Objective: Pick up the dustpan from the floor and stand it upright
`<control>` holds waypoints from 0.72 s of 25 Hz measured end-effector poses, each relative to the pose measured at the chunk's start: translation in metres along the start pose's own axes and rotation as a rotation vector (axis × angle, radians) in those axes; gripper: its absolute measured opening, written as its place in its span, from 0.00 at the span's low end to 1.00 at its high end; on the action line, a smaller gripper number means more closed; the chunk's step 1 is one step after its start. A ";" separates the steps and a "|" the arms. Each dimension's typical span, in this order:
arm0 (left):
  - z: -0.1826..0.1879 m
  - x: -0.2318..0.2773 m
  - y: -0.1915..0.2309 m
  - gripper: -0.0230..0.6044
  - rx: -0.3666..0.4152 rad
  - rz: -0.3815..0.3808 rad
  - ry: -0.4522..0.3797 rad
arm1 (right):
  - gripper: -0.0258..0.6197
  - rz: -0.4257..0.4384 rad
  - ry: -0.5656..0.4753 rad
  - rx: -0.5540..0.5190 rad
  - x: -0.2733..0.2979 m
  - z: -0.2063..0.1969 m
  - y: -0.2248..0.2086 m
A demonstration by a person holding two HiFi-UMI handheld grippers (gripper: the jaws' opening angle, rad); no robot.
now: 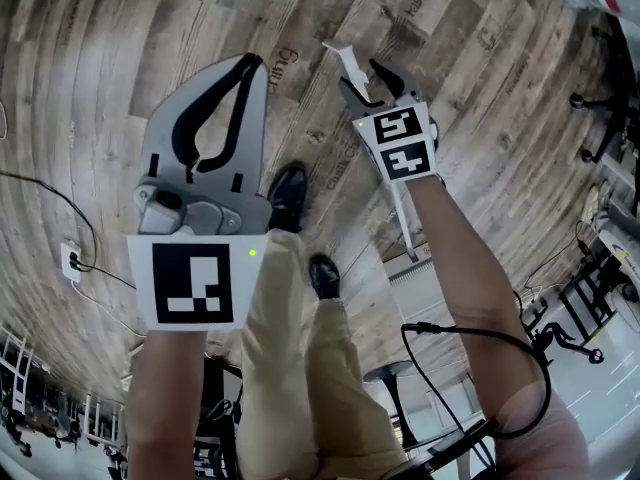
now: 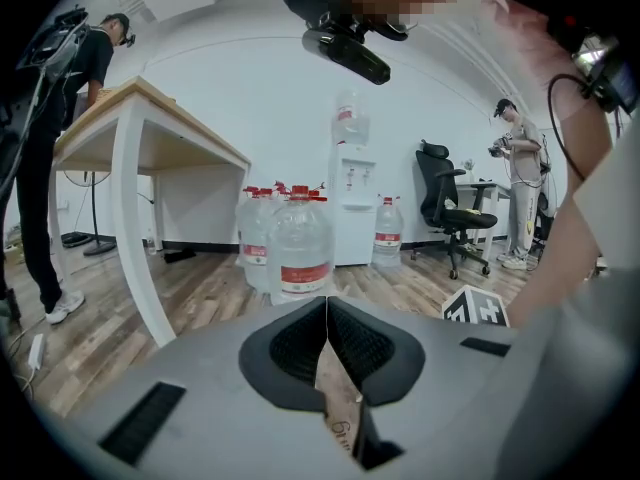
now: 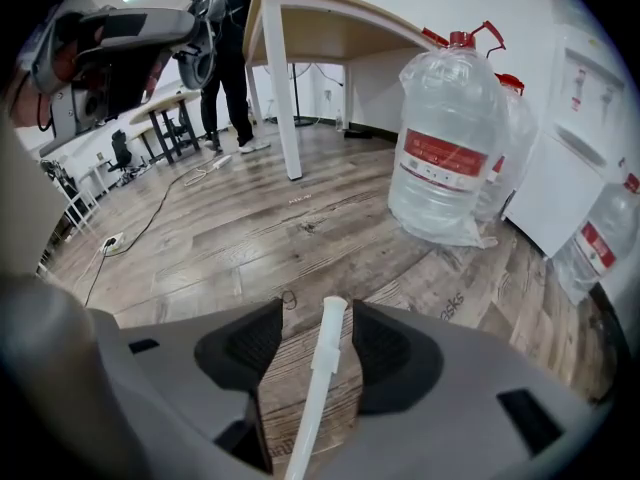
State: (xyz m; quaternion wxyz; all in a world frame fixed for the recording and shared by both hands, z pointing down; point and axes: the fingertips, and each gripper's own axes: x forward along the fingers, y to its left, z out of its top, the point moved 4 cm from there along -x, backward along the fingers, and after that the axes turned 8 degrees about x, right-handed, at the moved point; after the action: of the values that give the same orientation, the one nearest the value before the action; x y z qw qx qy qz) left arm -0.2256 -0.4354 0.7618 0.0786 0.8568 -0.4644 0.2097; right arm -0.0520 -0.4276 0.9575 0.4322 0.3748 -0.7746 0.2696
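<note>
The white dustpan handle (image 3: 322, 363) lay lengthwise in the gap of the right gripper (image 3: 318, 316). Its long axis ran in the jaws' own direction, and its capped end poked just past the fingertips. Those jaws stood partly open, with a sliver of wood floor (image 3: 250, 228) showing on either side of the rod, so they bracketed the handle rather than pinching it. In the head view the rod slanted back under the right forearm and down towards the floor near the person's shoe (image 1: 322, 273). The pan end could not be made out clearly. The left gripper (image 1: 252, 64) hung well apart to the left, its jaws closed pad to pad on nothing. The right gripper was plainly the nearer, and standing the dustpan upright looked to depend on it closing squarely across that rod.
</note>
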 end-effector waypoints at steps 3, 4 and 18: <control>-0.006 0.004 0.000 0.06 -0.003 -0.005 0.003 | 0.37 -0.006 0.015 0.011 0.014 -0.008 -0.002; -0.007 0.006 0.000 0.06 -0.005 -0.004 0.001 | 0.37 -0.008 0.021 0.014 0.019 -0.011 -0.003; -0.025 0.007 -0.009 0.06 -0.012 -0.027 0.010 | 0.29 -0.056 0.100 0.019 0.060 -0.040 -0.009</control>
State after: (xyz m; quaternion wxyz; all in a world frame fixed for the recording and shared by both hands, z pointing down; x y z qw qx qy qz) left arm -0.2224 -0.4274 0.7878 0.0886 0.8616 -0.4534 0.2101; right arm -0.0466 -0.4240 1.0300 0.4741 0.3866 -0.7387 0.2830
